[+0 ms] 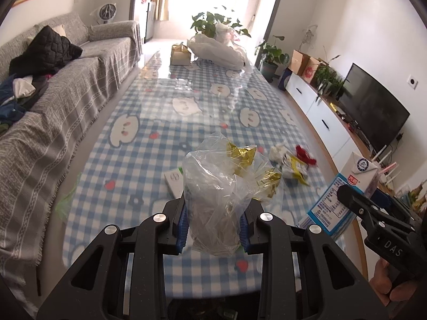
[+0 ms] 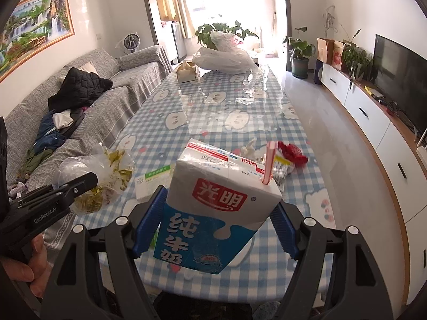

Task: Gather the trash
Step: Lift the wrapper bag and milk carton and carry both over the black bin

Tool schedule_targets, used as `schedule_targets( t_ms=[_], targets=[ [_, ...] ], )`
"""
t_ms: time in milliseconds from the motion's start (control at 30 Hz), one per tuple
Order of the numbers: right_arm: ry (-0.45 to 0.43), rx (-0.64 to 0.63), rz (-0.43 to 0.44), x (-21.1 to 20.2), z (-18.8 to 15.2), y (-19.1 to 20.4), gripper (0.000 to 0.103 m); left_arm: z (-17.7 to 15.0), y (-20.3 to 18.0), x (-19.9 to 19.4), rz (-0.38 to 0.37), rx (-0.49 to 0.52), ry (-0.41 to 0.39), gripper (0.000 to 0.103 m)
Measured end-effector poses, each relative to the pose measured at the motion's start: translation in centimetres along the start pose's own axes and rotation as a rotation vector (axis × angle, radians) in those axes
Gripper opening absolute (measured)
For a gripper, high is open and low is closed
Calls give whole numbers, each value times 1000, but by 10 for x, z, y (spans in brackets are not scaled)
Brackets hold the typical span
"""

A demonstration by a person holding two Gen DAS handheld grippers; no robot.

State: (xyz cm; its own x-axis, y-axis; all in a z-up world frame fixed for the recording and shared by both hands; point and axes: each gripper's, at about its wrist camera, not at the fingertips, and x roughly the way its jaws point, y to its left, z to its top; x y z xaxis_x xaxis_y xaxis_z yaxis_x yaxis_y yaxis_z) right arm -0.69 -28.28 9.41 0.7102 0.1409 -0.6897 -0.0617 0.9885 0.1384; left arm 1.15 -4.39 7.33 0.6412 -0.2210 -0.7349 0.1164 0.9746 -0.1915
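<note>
My left gripper (image 1: 213, 226) is shut on a crumpled clear plastic bag (image 1: 216, 189) with gold foil wrappers inside, lifted above the checked tablecloth (image 1: 149, 165). My right gripper (image 2: 213, 224) is shut on a blue and white milk carton (image 2: 213, 213) with a pink straw (image 2: 269, 165), also held off the table. Each gripper shows in the other's view: the carton (image 1: 339, 200) at the right of the left wrist view, the bag (image 2: 101, 176) at the left of the right wrist view. More litter lies beyond: a red scrap (image 2: 292, 153), yellow and white wrappers (image 1: 292, 168) and a small white box (image 2: 152, 184).
A grey sofa (image 1: 66, 101) with piled clothes runs along the table's left side. A TV (image 1: 373, 112) on a white cabinet lines the right wall. At the table's far end lie a large white plastic bag (image 1: 218, 50), a tissue box (image 1: 180, 54) and a potted plant (image 1: 213, 24).
</note>
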Motion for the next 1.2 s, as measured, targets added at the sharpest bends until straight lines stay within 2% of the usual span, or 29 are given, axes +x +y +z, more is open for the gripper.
schedule_targets(
  t_ms=[367,567,733,867,1067,1200],
  targets=[
    [-2,-37,-7,-36,-58,11,71,-64,-10,-30,-23,11,22,29],
    [21,-69,-5,-47,-91,19,71,-104,-15,-44,-12,18,33,29],
    [65,-102,2,-47,-122,25,71,-138,-17,-50,-18,21,66,29],
    [97,-104,13,-46,-144,29,71,-164,-15,-54,10,17,83,29],
    [181,-113,18,-31,-184,31,71,-202,-8,-45,48,-9,164,29],
    [239,-75,37,-20,-206,24,71,-224,-3,-34,49,-38,224,29]
  ],
)
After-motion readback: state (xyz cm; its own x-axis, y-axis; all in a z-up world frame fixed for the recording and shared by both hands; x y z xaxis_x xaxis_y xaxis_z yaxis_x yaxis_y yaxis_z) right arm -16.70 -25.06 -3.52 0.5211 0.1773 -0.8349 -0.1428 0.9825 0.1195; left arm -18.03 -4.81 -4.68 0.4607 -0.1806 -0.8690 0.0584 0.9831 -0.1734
